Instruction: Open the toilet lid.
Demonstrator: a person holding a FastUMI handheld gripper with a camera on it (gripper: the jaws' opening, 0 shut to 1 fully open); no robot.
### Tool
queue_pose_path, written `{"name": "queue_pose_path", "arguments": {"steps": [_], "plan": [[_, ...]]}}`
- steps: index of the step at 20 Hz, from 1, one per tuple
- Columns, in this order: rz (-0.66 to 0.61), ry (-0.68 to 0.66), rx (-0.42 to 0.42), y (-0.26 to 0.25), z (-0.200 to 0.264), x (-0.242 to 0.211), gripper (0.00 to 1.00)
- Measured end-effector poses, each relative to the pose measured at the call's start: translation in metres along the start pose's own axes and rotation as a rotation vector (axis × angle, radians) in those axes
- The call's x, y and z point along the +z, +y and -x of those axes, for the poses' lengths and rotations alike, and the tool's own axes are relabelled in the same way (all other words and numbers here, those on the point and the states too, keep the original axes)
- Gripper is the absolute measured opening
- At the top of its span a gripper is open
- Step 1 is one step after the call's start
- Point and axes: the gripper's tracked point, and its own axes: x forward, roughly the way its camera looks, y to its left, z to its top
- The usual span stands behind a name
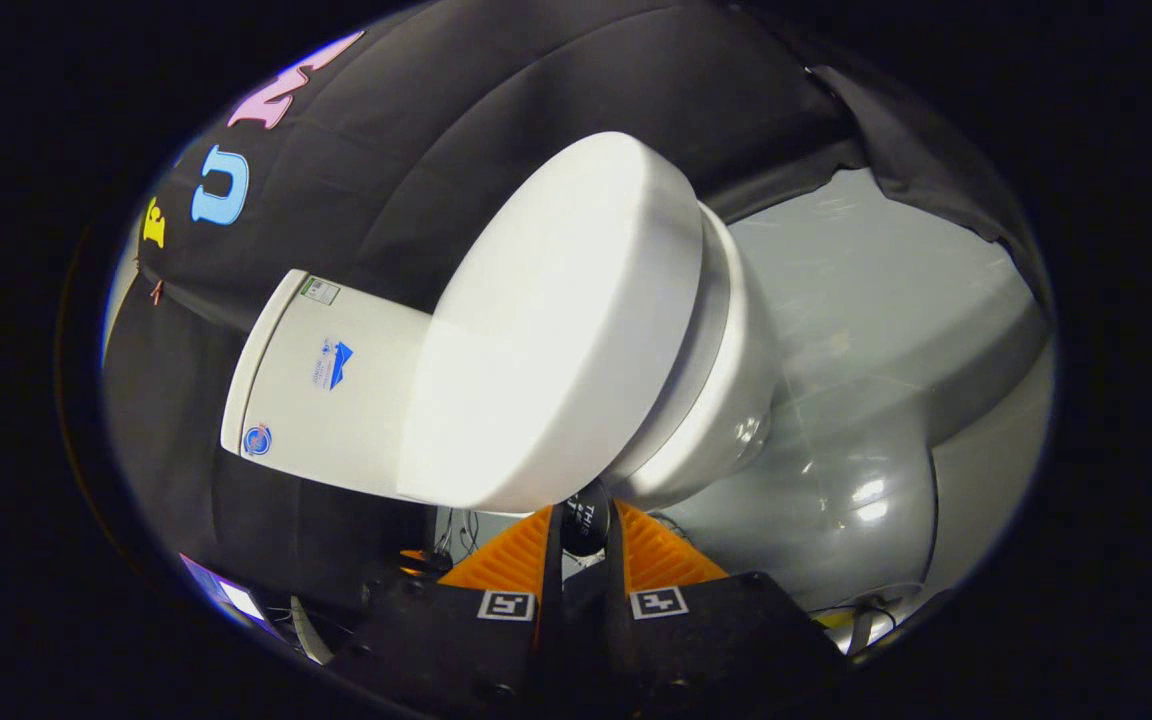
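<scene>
Tank at left: three stickers, print too small to read. Toilet lid centre, down on seat, view rolled sideways. Judged rigid, smooth, slippery plastic, hinged at tank; lift at rim nearest fingers. Bowl right of lid. Gripper: orange fingers nearly closed, nothing held, tips just short of rim.

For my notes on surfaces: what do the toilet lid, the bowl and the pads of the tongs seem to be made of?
Toilet lid: probably matte white plastic, evenly lit without sharp glints. Bowl: likely glazed ceramic, as it looks glossy. Pads of the tongs: orange and ribbed, possibly soft rubber or plastic; they stand nearly closed just below the lid's edge.
</scene>
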Motion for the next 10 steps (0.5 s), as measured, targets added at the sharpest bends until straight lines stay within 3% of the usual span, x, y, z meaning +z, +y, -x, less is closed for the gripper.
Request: {"name": "queue_pose_path", "arguments": {"steps": [2, 4, 10], "plan": [[-0.067, 0.01, 0.038, -0.0009, -0.0059, 0.0035, 0.2], [-0.093, 0.022, 0.046, 0.003, 0.0021, -0.0008, 0.05], [-0.055, 0.036, 0.034, 0.0035, 0.0027, -0.0023, 0.05]]}}
